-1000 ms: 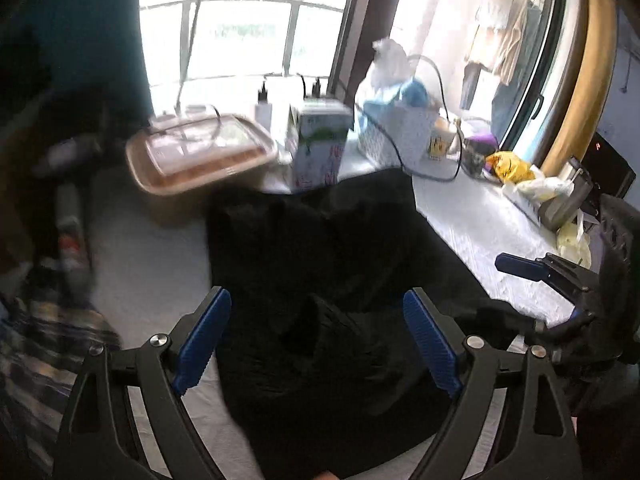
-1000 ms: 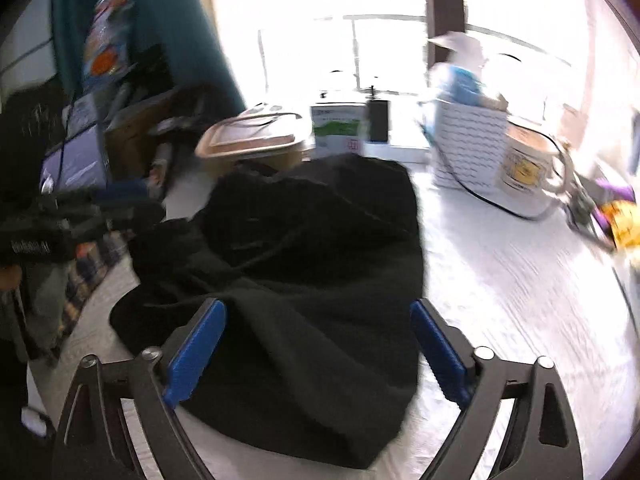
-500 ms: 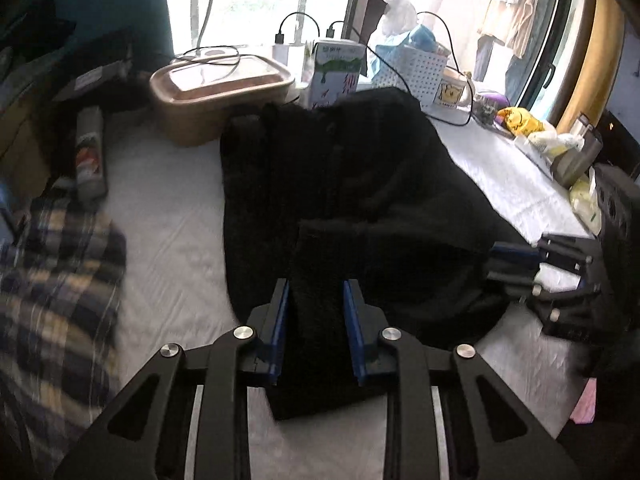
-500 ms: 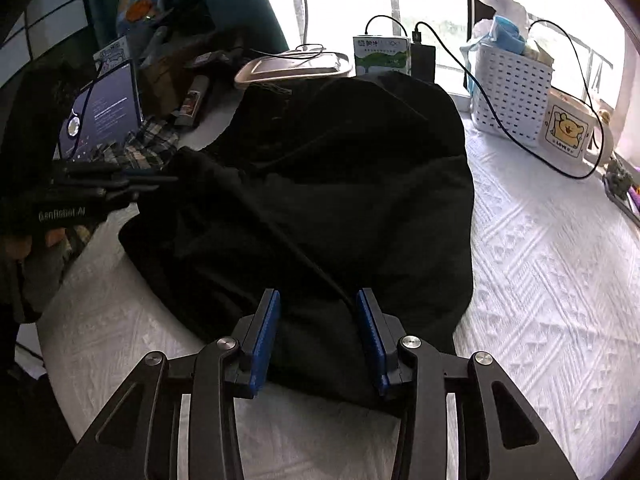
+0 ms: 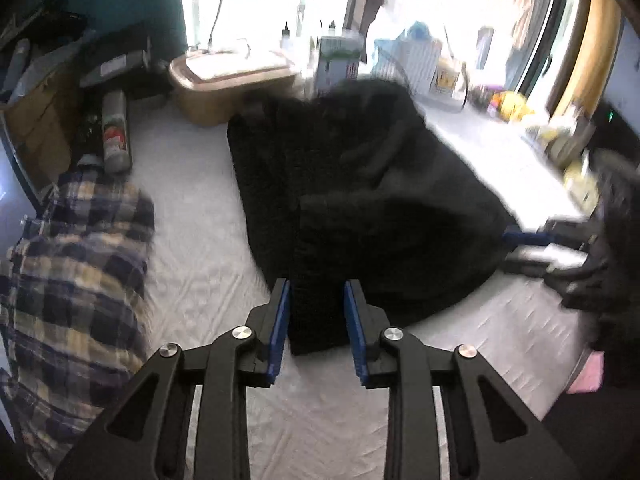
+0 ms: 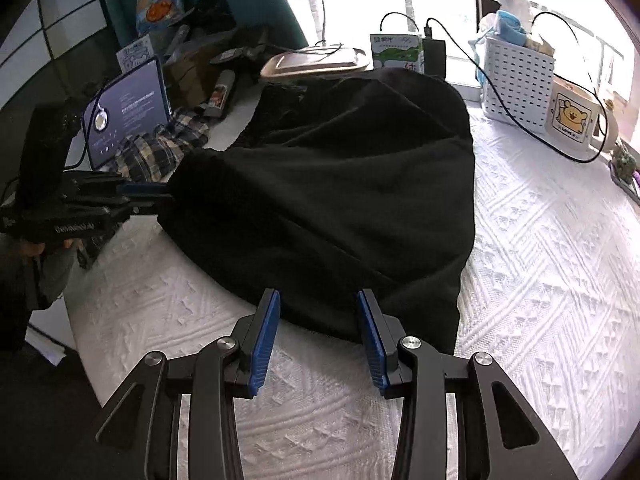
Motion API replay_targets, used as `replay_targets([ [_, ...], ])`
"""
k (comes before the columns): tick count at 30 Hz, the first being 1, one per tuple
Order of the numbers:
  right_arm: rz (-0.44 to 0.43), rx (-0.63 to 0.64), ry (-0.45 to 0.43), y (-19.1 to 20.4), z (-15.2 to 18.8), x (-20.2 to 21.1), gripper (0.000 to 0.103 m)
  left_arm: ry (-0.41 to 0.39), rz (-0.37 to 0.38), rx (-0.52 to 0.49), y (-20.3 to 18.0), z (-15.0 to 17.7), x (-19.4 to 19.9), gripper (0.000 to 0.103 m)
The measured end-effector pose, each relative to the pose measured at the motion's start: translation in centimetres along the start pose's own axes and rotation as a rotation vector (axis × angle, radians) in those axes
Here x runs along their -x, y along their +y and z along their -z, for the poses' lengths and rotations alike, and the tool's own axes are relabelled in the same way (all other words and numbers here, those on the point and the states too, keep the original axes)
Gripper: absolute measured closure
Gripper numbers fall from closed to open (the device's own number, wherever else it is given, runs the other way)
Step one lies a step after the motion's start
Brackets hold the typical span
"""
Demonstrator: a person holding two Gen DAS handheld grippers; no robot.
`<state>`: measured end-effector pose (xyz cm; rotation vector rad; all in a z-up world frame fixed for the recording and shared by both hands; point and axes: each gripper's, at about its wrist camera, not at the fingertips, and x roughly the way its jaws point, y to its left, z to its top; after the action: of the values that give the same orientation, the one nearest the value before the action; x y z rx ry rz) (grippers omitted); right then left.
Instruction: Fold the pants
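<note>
Black pants point(image 5: 360, 184) lie crumpled on the white bedspread point(image 5: 192, 216). My left gripper point(image 5: 316, 292) has a folded strip of their near edge filling the gap between its blue pads point(image 5: 280, 320); the jaws are opening slightly, with cloth still touching both pads. In the right wrist view, the left gripper point(image 6: 160, 196) holds a corner of the pants point(image 6: 340, 184) at the left. My right gripper point(image 6: 318, 304) is shut on the near hem, which bunches between its pads point(image 6: 370, 328). Its tip, the right gripper point(image 5: 516, 240), shows blurred at the pants' right edge.
A plaid cloth point(image 5: 76, 280) lies left of the pants, with a spray can point(image 5: 116, 132) behind it. A lidded tan box point(image 5: 232, 84), a green-and-white carton point(image 6: 396, 54), a white basket point(image 6: 516, 80), a mug point(image 6: 572, 120) and cables line the far edge. A tablet point(image 6: 128, 112) stands at left.
Both grippers went from wide open above the pants to closed on the near edge of the cloth. Both have dropped closer, and the left jaws stand a little wider than half a second ago.
</note>
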<state>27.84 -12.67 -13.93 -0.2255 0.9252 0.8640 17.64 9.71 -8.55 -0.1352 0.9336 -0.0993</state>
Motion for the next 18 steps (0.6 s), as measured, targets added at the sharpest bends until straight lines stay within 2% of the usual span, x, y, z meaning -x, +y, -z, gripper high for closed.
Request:
replay_targets([
  [2, 0.014, -0.010, -0.017, -0.2, -0.2, 0.5, 0.061, -0.037, 0.023, 0.026, 0.2, -1.1, 0.4, 0.042],
  [4, 0.036, -0.018, -0.041, -0.4, -0.6, 1.0, 0.061, -0.058, 0.020, 0.054, 0.4, -2.2, 0.1, 0.034],
  [5, 0.043, -0.021, -0.048, -0.6, -0.8, 1.2, 0.057, -0.057, 0.015, 0.065, 0.4, -2.8, -0.4, 0.034],
  [8, 0.083, -0.041, -0.096, -1.0, -1.5, 2.1, 0.028, -0.045, 0.020, 0.071, 0.4, -3.5, -2.0, 0.034],
  [9, 0.091, -0.050, -0.110, -1.3, -1.6, 2.3, 0.025, -0.038, 0.025, 0.073, 0.4, -3.5, -2.7, 0.034],
  [10, 0.101, -0.063, -0.122, -1.5, -1.8, 2.5, 0.024, -0.025, 0.029, 0.075, 0.5, -3.3, -3.2, 0.036],
  [11, 0.108, -0.070, -0.127, -1.8, -1.8, 2.6, 0.024, -0.013, 0.032, 0.079, 0.5, -3.1, -3.7, 0.052],
  [12, 0.118, -0.082, -0.132, -2.1, -1.8, 2.7, 0.024, 0.000, 0.049, 0.074, 0.4, -2.6, -4.1, 0.062],
  [14, 0.126, -0.094, -0.129, -2.5, -1.8, 2.7, 0.024, -0.009, 0.033, 0.044, 0.0, -1.9, -3.8, 0.067],
  [18, 0.129, -0.115, -0.109, -3.1, -1.4, 2.1, 0.024, 0.013, 0.020, 0.032, -0.1, 0.0, -3.0, 0.068],
])
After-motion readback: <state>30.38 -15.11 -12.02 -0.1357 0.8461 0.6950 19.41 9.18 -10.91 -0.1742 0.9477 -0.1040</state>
